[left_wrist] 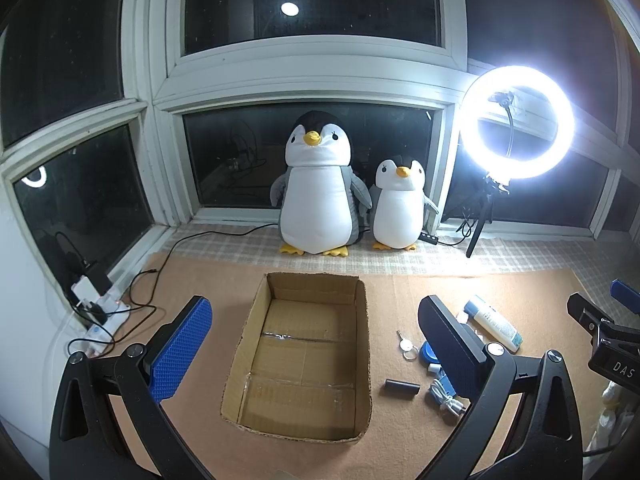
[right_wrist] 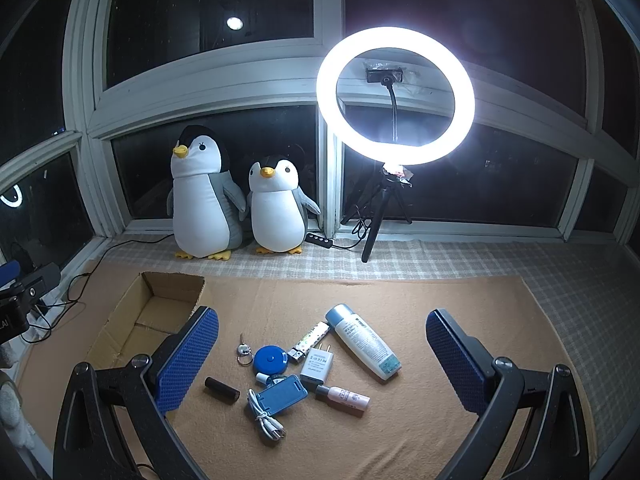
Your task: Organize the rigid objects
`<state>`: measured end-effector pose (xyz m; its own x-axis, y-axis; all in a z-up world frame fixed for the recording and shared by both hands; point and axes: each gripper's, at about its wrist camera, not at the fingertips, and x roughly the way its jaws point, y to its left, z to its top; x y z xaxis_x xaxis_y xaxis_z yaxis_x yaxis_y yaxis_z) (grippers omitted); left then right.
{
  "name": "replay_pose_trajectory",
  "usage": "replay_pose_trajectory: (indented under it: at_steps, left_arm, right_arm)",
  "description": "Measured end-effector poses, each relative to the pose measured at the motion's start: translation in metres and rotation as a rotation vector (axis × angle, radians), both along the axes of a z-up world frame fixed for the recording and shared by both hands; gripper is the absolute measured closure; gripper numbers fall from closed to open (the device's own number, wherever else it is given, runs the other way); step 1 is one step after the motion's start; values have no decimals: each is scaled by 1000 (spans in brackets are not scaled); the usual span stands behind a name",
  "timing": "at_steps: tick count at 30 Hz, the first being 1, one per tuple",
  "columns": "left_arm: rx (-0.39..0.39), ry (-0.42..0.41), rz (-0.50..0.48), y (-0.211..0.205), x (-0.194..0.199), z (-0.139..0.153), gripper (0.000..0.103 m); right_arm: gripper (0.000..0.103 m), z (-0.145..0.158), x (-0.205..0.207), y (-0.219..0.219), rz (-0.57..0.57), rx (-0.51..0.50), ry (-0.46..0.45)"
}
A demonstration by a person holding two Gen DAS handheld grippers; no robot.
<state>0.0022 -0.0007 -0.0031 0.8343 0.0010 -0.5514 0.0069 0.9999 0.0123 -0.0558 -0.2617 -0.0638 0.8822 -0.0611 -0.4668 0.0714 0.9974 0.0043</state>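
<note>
An empty cardboard box (left_wrist: 256, 320) lies open on the tan mat, framed by my open left gripper (left_wrist: 316, 344). The same box (right_wrist: 120, 320) shows at the left of the right wrist view. My right gripper (right_wrist: 322, 364) hangs open above a cluster of small items: a white bottle (right_wrist: 362, 340), a white charger plug (right_wrist: 317, 364), a pink-capped little bottle (right_wrist: 344, 396), a blue round tape measure (right_wrist: 270, 359), a blue card holder (right_wrist: 282, 394), a black cylinder (right_wrist: 222, 390), keys (right_wrist: 243, 350) and a white cable (right_wrist: 264, 416). Nothing is held.
Two plush penguins (left_wrist: 316, 184) stand by the window behind the box. A lit ring light on a tripod (right_wrist: 394, 96) stands at the back right. Cables and a power strip (left_wrist: 100, 316) lie along the left wall. The other gripper (left_wrist: 608, 332) shows at the right edge.
</note>
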Motion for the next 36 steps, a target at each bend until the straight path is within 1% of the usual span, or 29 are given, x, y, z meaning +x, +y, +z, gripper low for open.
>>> replay_pose_trajectory:
  at_steps: [30, 36]
  left_arm:
    - [2, 11, 1, 2, 2, -5, 0]
    - [19, 33, 17, 8, 7, -15, 0]
  right_arm:
    - [0, -8, 5, 1, 1, 7, 21]
    - [0, -12, 9, -2, 5, 9, 32]
